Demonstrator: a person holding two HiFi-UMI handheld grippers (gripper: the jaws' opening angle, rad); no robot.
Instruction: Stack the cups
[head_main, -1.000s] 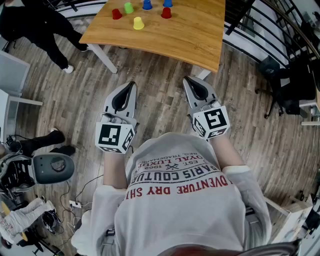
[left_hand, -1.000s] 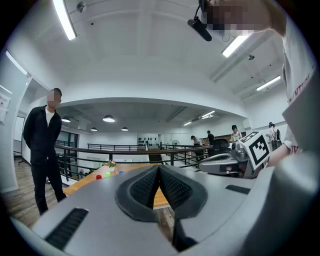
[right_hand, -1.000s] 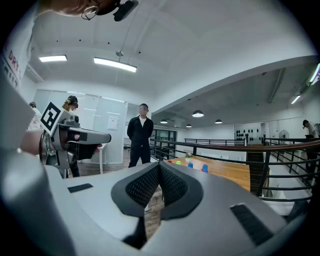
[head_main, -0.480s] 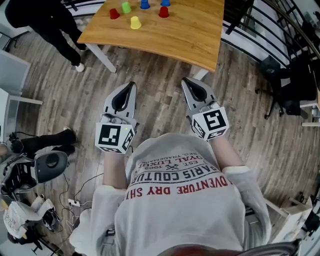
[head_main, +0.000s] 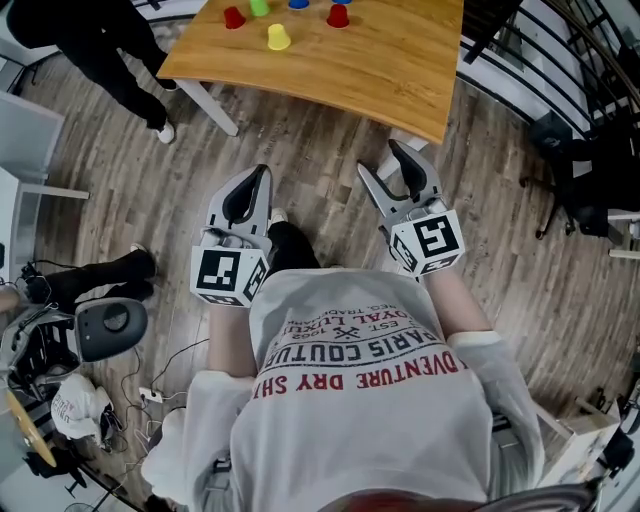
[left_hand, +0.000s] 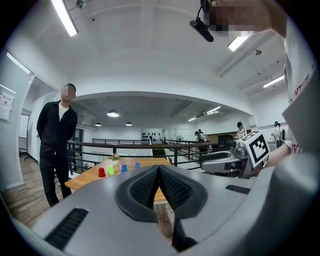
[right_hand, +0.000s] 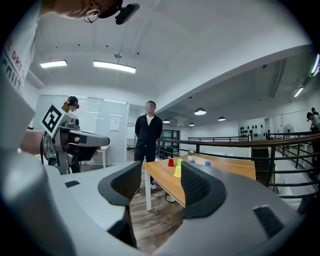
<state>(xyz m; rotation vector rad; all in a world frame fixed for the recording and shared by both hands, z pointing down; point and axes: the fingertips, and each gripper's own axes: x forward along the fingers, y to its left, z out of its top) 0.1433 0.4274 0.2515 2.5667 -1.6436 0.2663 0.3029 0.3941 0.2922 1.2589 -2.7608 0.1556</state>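
Head view shows 1 yellow cup (head_main: 278, 37); left gripper view doesn't.

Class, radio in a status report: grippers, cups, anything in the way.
Left gripper shut, empty. Right gripper jaws just opened, nothing between. Cups unstacked on table ahead, untouched. Bystander beside table's left corner.
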